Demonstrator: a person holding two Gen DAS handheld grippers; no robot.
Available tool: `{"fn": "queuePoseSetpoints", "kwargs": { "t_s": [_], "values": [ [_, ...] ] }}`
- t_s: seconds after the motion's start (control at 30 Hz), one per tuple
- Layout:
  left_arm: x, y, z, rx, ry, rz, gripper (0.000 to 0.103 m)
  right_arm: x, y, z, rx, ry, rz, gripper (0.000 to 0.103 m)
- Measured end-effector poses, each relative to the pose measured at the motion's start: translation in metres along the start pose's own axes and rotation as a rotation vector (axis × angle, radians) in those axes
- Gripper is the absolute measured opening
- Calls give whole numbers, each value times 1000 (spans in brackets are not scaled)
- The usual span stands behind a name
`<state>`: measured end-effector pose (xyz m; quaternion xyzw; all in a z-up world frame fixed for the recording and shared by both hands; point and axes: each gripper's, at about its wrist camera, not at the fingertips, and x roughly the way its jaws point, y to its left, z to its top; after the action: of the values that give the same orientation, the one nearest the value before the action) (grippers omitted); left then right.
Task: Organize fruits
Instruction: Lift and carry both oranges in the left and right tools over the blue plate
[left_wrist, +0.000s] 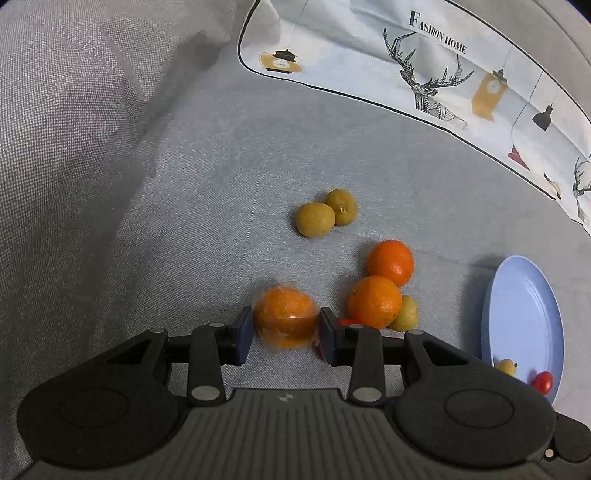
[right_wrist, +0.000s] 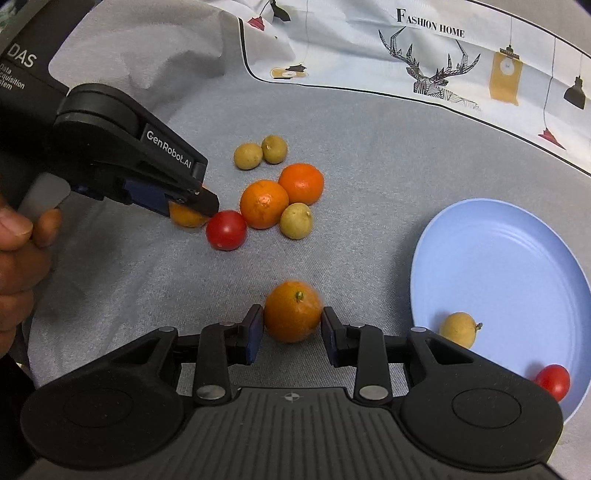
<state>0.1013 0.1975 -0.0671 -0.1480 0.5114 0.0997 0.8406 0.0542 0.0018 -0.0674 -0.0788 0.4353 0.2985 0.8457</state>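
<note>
My left gripper (left_wrist: 286, 334) is shut on an orange (left_wrist: 285, 318) low over the grey cloth; it also shows in the right wrist view (right_wrist: 186, 206). My right gripper (right_wrist: 291, 328) has its jaws around another orange (right_wrist: 292, 312), touching or nearly touching it. Two more oranges (right_wrist: 264, 203) (right_wrist: 301, 183), a red tomato (right_wrist: 226, 229) and a yellow-green fruit (right_wrist: 296, 220) cluster together. Two small yellow-green fruits (right_wrist: 260, 152) lie behind. The blue plate (right_wrist: 517, 258) at the right holds a yellow fruit (right_wrist: 460, 328) and a tomato (right_wrist: 553, 380).
A printed white cloth (right_wrist: 424, 55) with a deer drawing lies along the back. A grey cushion or fabric fold (left_wrist: 74, 110) rises at the left. A hand (right_wrist: 18, 240) holds the left gripper's handle.
</note>
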Motion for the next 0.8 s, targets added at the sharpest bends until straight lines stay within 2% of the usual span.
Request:
{"fn": "queuePoseSetpoints", "kwargs": {
  "t_s": [0.17,0.27,0.5,0.6,0.7,0.8],
  "values": [
    [0,-3,-2,21,-4,8,41,-1,0,0,-4,-3,-1,35],
    [-7,-5,-2,22,-37,7,41,-9,-2,0,-7,-33,-23,35],
    [-50,-25,-12,108,-234,2,41,-60,-27,7,19,-194,-58,35],
    [-70,-38,-20,131,-306,-32,41,-87,-43,8,18,-265,-73,35],
    [-79,-55,-27,170,-343,-48,41,-108,-69,9,29,-333,-107,35],
    [-78,-73,-32,232,-346,-60,41,-113,-96,7,65,-374,-161,35]
  ]
}}
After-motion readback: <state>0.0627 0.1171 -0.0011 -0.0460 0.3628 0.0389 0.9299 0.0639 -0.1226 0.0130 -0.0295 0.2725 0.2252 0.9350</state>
